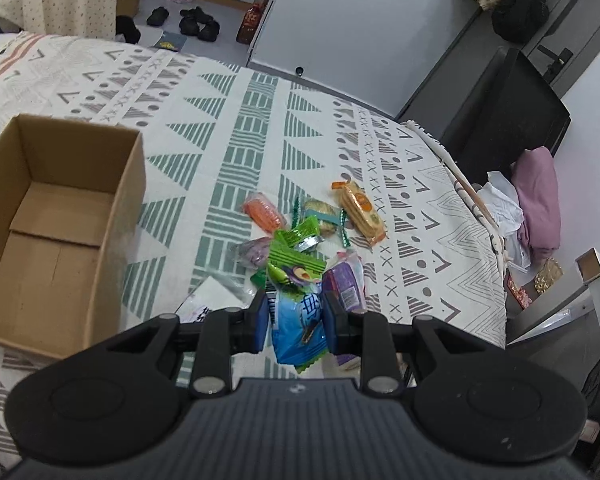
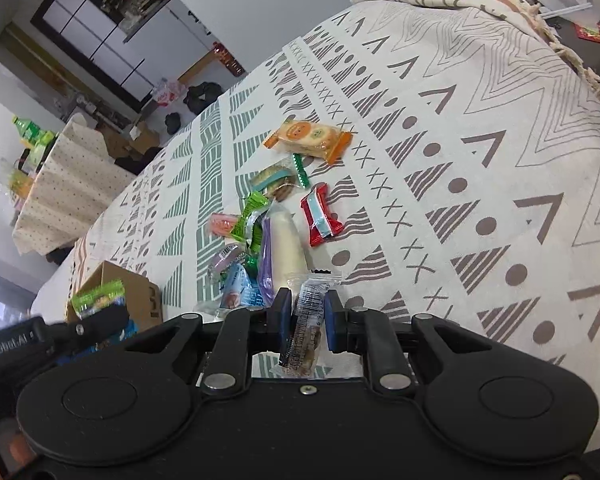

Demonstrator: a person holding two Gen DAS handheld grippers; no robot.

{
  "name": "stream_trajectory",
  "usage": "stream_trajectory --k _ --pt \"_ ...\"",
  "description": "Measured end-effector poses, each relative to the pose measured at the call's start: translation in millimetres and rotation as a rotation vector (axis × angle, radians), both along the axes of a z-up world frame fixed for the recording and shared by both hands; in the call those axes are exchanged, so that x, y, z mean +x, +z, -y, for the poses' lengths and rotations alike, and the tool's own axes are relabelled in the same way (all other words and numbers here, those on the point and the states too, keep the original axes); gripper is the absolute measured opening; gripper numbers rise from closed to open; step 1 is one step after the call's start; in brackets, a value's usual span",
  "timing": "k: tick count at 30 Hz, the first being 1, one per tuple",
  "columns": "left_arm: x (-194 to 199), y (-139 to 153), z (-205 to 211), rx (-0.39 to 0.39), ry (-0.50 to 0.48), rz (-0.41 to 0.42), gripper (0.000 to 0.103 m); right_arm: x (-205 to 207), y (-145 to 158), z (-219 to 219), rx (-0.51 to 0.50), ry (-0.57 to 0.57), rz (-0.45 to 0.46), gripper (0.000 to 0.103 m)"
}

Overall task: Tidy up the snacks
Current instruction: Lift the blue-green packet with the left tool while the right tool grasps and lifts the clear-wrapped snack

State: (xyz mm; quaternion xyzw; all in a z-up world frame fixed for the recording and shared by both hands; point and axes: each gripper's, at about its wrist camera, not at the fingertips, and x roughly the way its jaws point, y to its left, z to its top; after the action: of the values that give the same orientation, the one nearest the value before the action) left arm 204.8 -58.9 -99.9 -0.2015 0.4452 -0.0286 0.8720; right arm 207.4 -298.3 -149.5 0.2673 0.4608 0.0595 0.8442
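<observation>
The only lettering that can be partly read is on the left tool's body at the left edge of the right wrist view, ending in "Robot.AI"; the print on the snack wrappers is too small or bent to read, though a barcode shows on each held packet. The left tool (image 1: 296, 316) points steeply down over the patterned bedspread (image 1: 236, 128) and its two fingers are pressed onto a blue-and-green snack packet (image 1: 296, 332), which hangs between them, lifted clear of the pile. The right tool (image 2: 306, 320) also tilts steeply downward, and its blue pads pinch a clear-wrapped brown snack bar (image 2: 304, 336) upright between them. The remaining snacks lie together on the bedspread beyond both tools: an orange cracker pack (image 2: 308, 138), a red-and-white candy (image 2: 320, 216), a green wrapper (image 2: 252, 216), a purple-edged white pouch (image 2: 284, 248) and a few smaller pieces. An open cardboard box (image 1: 60, 208) sits on the bed just left of the left tool.
</observation>
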Motion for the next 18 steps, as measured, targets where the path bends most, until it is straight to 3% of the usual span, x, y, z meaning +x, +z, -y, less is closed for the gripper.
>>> stream_trajectory --k 4,8,12,18 --pt "-2 -3 -5 -0.007 -0.003 0.001 0.027 -4 5 3 0.064 -0.051 0.033 0.016" --pt "-3 1 -11 -0.013 -0.002 0.011 0.027 -3 16 -8 0.043 -0.028 0.048 0.009" --pt "-1 2 -20 -0.011 0.019 0.017 0.027 2 23 -29 -0.015 0.02 0.059 0.009" --pt "2 2 -41 -0.03 0.064 0.011 0.027 19 7 -55 -0.049 0.05 0.015 0.022"
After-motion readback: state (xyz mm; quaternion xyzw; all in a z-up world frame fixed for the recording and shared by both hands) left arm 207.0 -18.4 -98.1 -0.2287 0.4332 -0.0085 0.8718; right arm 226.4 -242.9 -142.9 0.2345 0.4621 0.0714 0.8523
